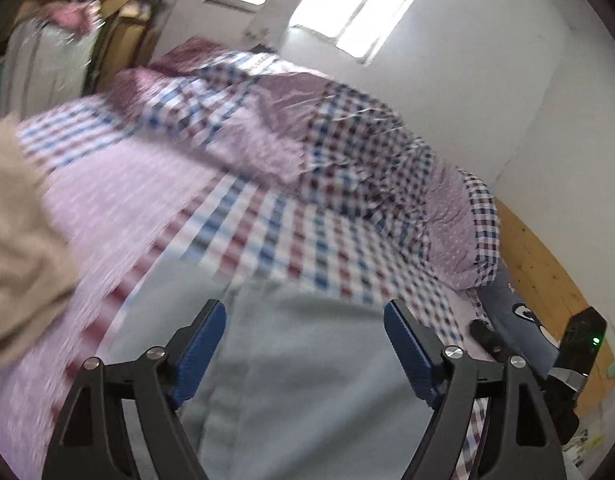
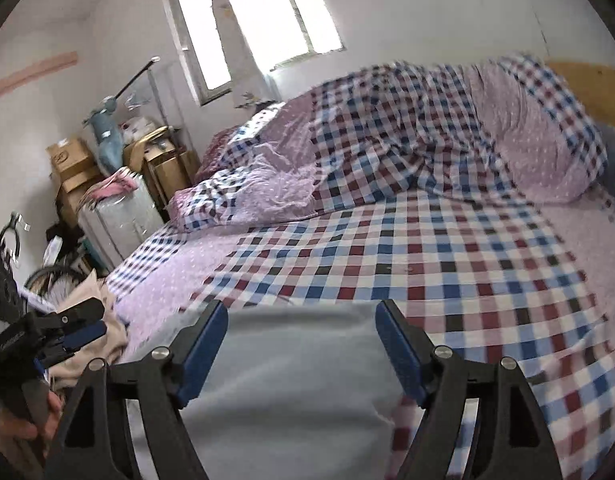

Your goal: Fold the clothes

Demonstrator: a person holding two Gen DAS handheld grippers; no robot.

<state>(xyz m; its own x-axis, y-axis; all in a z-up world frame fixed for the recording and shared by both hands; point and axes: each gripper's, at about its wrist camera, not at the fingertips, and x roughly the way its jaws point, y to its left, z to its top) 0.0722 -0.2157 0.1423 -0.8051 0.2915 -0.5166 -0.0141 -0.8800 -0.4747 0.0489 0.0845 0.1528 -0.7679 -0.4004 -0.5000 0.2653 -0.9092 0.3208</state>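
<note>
Both grippers, left (image 1: pixel 303 344) and right (image 2: pixel 301 344), hang spread wide, holding nothing, above the pale grey garment (image 2: pixel 291 372) lying on the checked bedsheet (image 2: pixel 447 260). Best pinch its 2 near corners squarely before lifting.

Matt grey cloth garment (image 2: pixel 299 364) on checked cotton-like bedsheet (image 2: pixel 447 264); wooden headboard (image 1: pixel 547 276).

left wrist view: low over the checked bed sheet (image 1: pixel 291 240), close, facing along the bed toward the rumpled quilt (image 1: pixel 315 128) and window (image 1: pixel 347 4), blurred. right wrist view: same low, close stance, facing sheet (image 2: pixel 447 264), quilt (image 2: pixel 407 140), window (image 2: pixel 259 20). shared: sheet, quilt, window, pale grey garment (image 1: pixel 307 380) (image 2: pixel 299 380).
</note>
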